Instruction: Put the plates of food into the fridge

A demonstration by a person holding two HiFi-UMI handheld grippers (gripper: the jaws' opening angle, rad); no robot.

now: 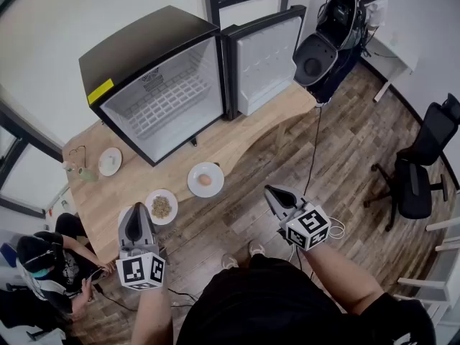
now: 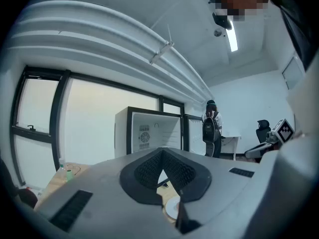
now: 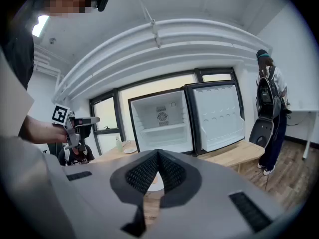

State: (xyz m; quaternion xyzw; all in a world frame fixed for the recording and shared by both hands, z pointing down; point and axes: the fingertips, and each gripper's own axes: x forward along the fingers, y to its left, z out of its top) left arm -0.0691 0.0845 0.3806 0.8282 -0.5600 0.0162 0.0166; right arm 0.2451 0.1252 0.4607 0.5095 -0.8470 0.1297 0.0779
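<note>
A black mini fridge [image 1: 172, 95] stands on the wooden table [image 1: 244, 139] with its door [image 1: 267, 60] swung open and its white inside bare. In front of it lie a plate with a pale round food [image 1: 205, 180], a plate of grainy food [image 1: 161, 207] and a small plate [image 1: 110, 161] further left. My left gripper [image 1: 134, 208] hovers just short of the grainy plate, jaws shut and empty. My right gripper [image 1: 269, 190] hangs over the floor, right of the table edge, also shut with nothing in it. Both gripper views face the fridge [image 3: 162, 121].
A seated person [image 1: 43, 264] is at the lower left by the table end. Another person with a backpack [image 1: 345, 20] stands at the back right near a white desk. An office chair [image 1: 424, 164] stands to the right. A small bottle [image 1: 86, 175] is by the small plate.
</note>
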